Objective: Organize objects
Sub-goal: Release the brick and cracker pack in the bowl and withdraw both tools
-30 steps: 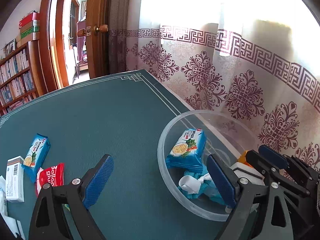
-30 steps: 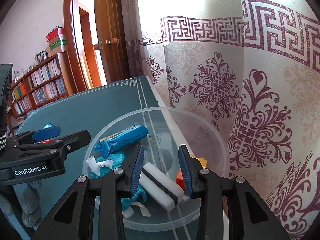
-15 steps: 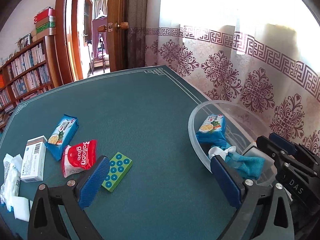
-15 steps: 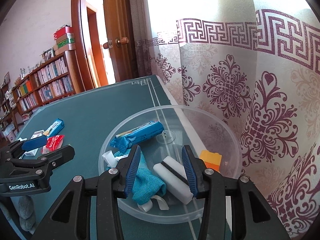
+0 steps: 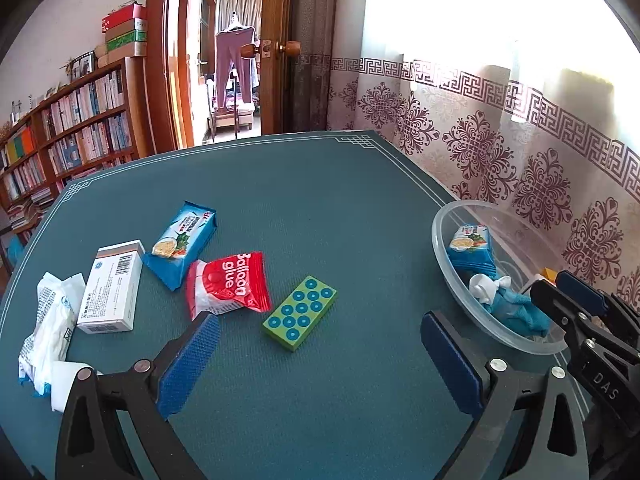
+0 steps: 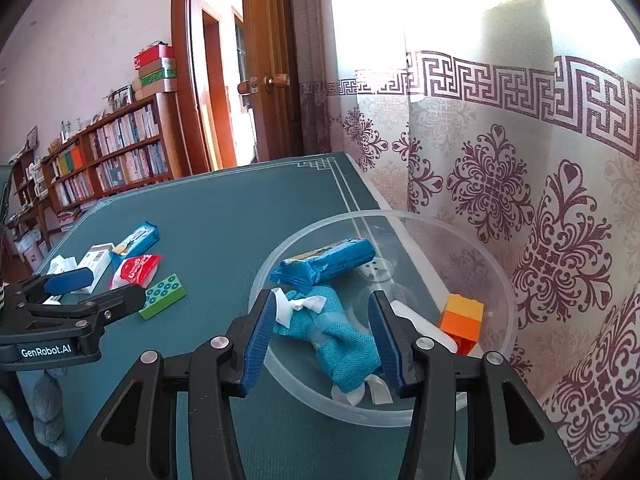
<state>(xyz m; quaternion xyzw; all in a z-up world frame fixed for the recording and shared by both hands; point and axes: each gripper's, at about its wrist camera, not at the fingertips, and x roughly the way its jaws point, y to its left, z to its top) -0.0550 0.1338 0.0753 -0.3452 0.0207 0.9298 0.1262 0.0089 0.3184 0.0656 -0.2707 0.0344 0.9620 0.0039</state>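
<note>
At the far left of the green table (image 5: 320, 200) lie a crumpled white wrapper (image 5: 50, 320) and a white box (image 5: 112, 286). Right of them are a blue snack packet (image 5: 182, 244) and a red balloon-glue pouch (image 5: 226, 286), its edge overlapping the packet's. Next comes the green studded block (image 5: 300, 312), flat and apart from the pouch.

The left gripper (image 5: 320, 364) hangs just above the table on the near side of the block, jaws spread wide and holding nothing. The block looks like its likely next pick; a good grasp would straddle the short sides squarely and keep the left finger clear of the pouch.

At the right, the clear bowl (image 6: 496, 264) already holds a second snack packet, a teal cloth (image 6: 344, 336), a white bar and an orange brick (image 6: 462, 320). The right gripper (image 6: 324, 340) hovers over it, released and empty.
</note>
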